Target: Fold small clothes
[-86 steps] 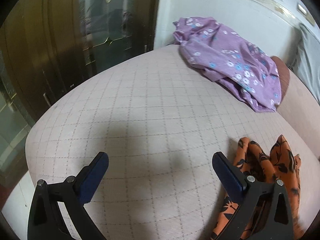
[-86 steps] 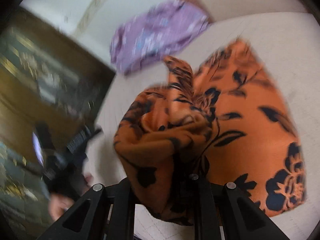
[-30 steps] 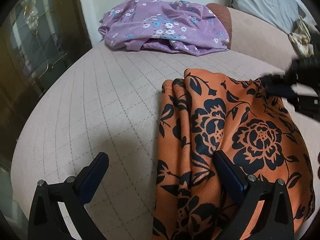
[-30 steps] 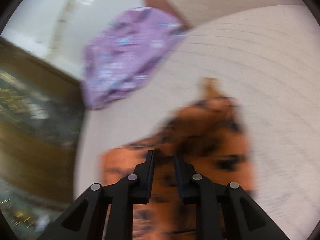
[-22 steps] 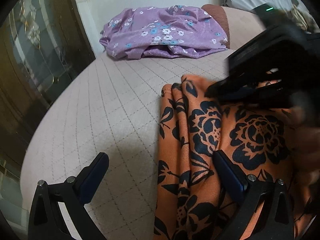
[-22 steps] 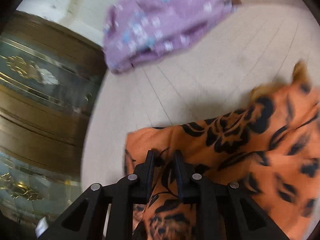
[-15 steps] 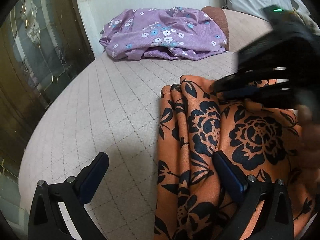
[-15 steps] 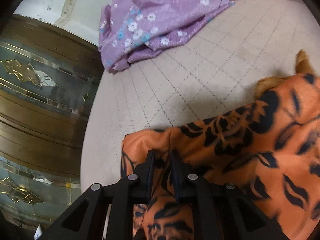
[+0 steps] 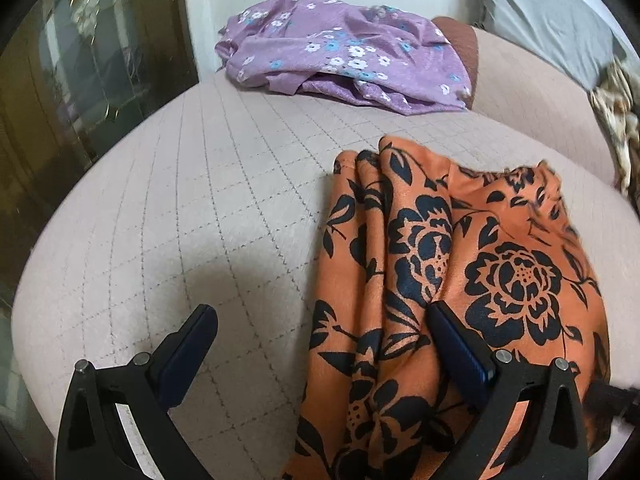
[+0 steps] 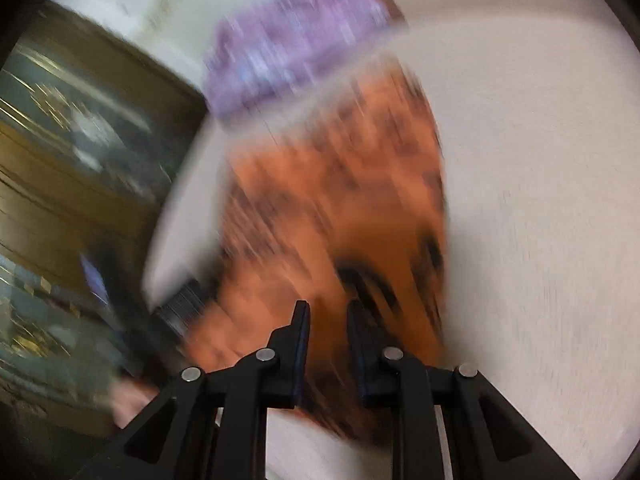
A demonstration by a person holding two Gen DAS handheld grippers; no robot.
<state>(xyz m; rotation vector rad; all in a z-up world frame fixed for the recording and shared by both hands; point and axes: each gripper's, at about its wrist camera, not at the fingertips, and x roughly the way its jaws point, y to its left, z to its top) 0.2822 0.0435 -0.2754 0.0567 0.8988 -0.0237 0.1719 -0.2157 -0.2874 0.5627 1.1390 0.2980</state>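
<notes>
Quilted bed (image 9: 200,208) bears orange cloth (image 9: 460,280), badly blurred from the right.

We see bare quilted bed surface (image 9: 208,184) open to the left of the orange floral cloth (image 9: 460,280); the purple garment (image 9: 340,52) blocks the far edge, a grey pillow (image 9: 552,20) the right corner.

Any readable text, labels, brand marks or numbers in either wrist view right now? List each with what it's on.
None readable in either view.
Orange floral garment: black flower print only, no tag or lettering showing.
Purple floral garment: small flower print only, no lettering.
Quilted bed cover: stitched grid, no text.
Right wrist view: too motion-blurred to read anything, if any text is there.
</notes>
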